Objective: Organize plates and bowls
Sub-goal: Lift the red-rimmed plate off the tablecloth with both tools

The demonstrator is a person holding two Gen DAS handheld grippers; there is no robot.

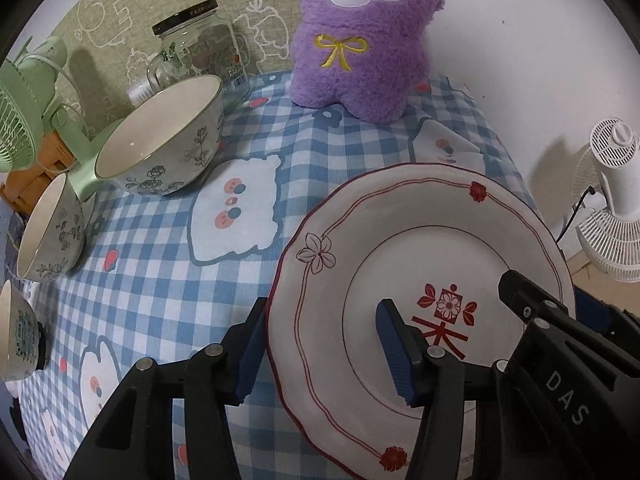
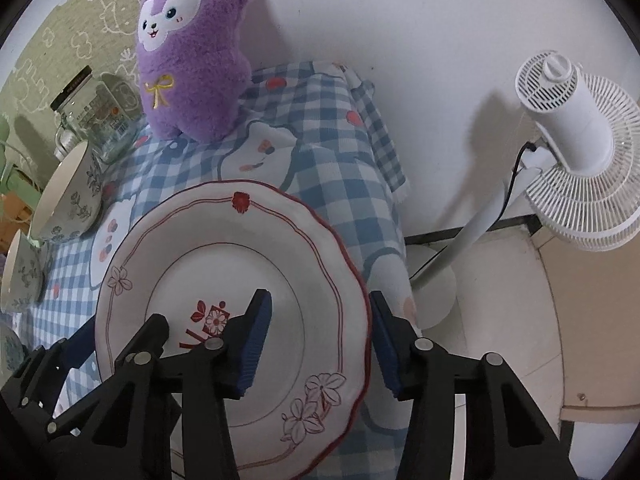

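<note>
Three floral bowls line the far left of the checked-cloth worktop [image 1: 160, 280], the largest bowl [image 1: 160, 140] nearest a glass jar [image 1: 208, 52], with a purple plush toy [image 1: 360, 40] at the far edge. Nearer and to the right lies the red-trimmed plate [image 1: 420, 272], whose left rim sits between the spread fingers of the left tongs [image 1: 324, 354]. The right tongs [image 2: 320, 344] straddle its right rim (whether any pad actually presses the china cannot be told), while a white fan [image 2: 576, 128] stands on the floor beyond.
</note>
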